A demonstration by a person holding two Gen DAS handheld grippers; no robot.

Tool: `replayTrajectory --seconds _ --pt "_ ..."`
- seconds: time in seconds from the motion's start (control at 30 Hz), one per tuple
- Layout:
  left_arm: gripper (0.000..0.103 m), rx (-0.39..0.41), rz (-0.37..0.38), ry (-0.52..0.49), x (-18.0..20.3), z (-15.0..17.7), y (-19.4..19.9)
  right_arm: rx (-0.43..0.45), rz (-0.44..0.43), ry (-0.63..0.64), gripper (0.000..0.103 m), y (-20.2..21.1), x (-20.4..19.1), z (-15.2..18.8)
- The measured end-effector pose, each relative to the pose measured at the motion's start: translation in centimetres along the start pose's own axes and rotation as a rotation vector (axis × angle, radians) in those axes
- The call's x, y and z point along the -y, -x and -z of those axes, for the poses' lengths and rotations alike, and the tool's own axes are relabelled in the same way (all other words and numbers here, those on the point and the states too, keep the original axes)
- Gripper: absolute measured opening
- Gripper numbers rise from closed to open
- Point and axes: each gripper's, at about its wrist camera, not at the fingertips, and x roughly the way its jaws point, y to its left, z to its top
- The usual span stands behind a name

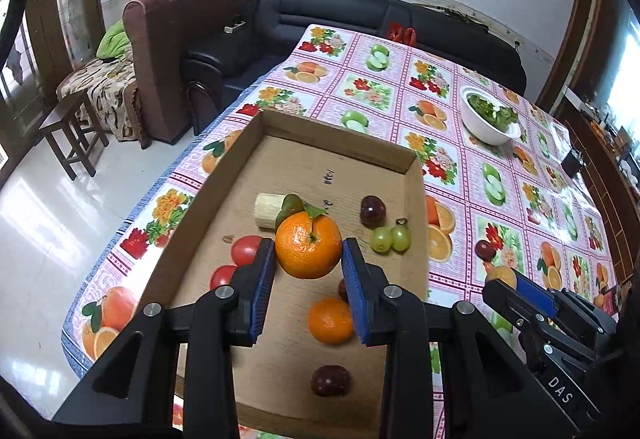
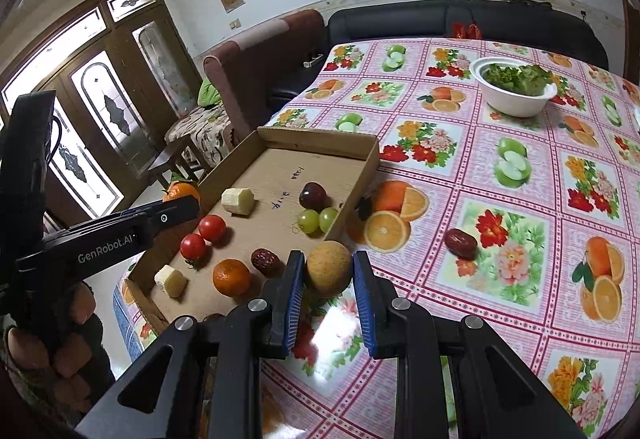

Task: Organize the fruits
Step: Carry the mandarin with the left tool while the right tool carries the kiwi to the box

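Note:
My left gripper (image 1: 308, 251) is shut on a leafy orange (image 1: 309, 249), held above the cardboard tray (image 1: 340, 147). In the tray lie two tomatoes (image 1: 246, 249), a small orange (image 1: 330, 320), a pale banana piece (image 1: 267, 210), green grapes (image 1: 390, 238), a dark plum (image 1: 372, 211) and a red date (image 1: 331, 380). My right gripper (image 2: 329, 271) is shut on a tan round fruit (image 2: 329, 268) just outside the tray's right wall (image 2: 360, 175). A red date (image 2: 461, 242) lies on the tablecloth to the right.
A white bowl of greens (image 2: 514, 87) stands at the far right of the fruit-print tablecloth (image 2: 500, 199). A black sofa (image 1: 360, 19) and brown armchair (image 1: 168, 39) stand beyond the table. A wooden stool (image 1: 72, 135) stands on the floor to the left.

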Motion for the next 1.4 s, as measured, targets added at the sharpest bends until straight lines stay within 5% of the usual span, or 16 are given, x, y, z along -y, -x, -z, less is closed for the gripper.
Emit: replayTrajectory --seconds 0.8,1.4 --pt "0.031 -0.08 -0.023 0.05 -2.8 -4.5 -5.5 -0.041 -0.051 0.024 0.025 -7.1 -2.0 -6.0" --pt "0.032 -0.202 -0.108 0.075 -2.3 -7.7 -13.1 -0.17 0.027 0.021 0.025 -16.0 -0.4 -9.0"
